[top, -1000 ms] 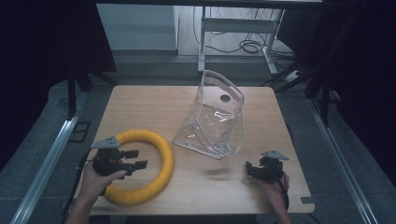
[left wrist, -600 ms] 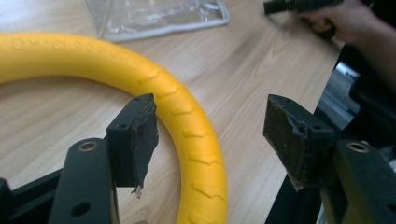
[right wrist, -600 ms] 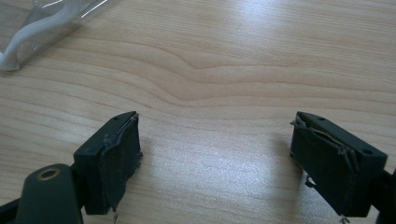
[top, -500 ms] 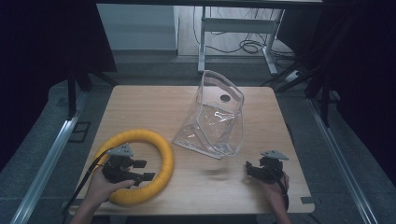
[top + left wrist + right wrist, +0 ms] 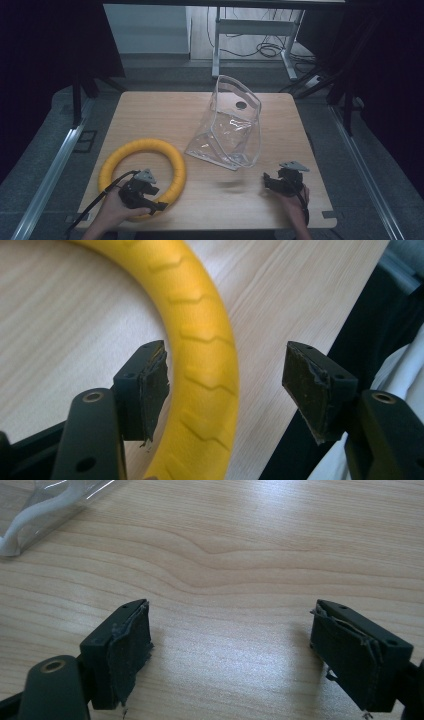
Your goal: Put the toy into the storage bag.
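Observation:
A yellow ribbed ring (image 5: 150,145) lies flat on the wooden table (image 5: 150,110) at the near left. My left gripper (image 5: 159,199) is low over the ring's near right part. In the left gripper view the ring (image 5: 205,340) runs up between the open jaws of my left gripper (image 5: 225,385), close to the left pad and clear of the right one. A clear plastic bag (image 5: 230,130) stands at the table's middle, its mouth facing the far side. My right gripper (image 5: 266,181) rests at the near right, and in its own view my right gripper (image 5: 230,645) stands open over bare wood.
The table's near edge runs just beyond the ring in the left gripper view, with dark floor (image 5: 370,315) past it. A corner of the clear bag (image 5: 45,500) shows at the top left of the right gripper view. Bare wood lies between the two grippers.
My left hand has moved right and down, from the ring's left side to over its near right part. The right gripper and the bag have stayed put.

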Demonstrator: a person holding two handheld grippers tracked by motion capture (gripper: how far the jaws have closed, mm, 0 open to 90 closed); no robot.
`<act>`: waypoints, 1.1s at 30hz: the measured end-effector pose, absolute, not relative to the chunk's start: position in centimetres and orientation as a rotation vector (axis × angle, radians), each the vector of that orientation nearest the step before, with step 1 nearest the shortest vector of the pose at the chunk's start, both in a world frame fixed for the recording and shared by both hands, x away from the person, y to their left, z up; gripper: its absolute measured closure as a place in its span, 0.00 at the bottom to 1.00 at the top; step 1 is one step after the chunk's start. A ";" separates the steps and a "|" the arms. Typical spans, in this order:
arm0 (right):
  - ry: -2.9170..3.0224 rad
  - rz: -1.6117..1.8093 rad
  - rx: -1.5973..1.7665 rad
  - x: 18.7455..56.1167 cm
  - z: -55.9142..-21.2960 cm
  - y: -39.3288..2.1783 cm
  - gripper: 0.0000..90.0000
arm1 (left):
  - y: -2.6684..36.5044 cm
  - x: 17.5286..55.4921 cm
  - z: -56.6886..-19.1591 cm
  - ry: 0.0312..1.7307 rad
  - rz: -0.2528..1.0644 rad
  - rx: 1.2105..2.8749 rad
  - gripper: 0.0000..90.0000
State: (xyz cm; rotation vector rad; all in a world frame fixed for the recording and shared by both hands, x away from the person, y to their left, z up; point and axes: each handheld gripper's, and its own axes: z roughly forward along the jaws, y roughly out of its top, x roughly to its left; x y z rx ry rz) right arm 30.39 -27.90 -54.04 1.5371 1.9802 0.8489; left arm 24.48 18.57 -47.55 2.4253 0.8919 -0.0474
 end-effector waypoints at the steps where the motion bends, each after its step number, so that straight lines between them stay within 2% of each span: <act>1: 1.980 0.849 1.537 30.4 -54.0 -27.9 0.19 | 18.6 24.5 -47.7 0.893 -0.049 2.435 0.39; 10: 1.980 0.849 1.538 30.4 -54.0 -27.9 0.19 | 18.4 23.9 -48.6 0.899 -0.041 2.560 0.39; 26: 1.981 0.848 1.534 30.4 -54.0 -27.9 0.19 | 17.6 24.2 -50.2 0.909 -0.023 2.666 0.39; 28: 1.982 0.847 1.533 30.4 -54.0 -27.9 0.19 | 17.5 24.2 -50.3 0.914 -0.018 2.673 0.40; 33: 1.982 0.848 1.533 30.4 -54.0 -27.9 0.19 | 17.1 24.4 -50.4 0.924 0.016 2.693 0.50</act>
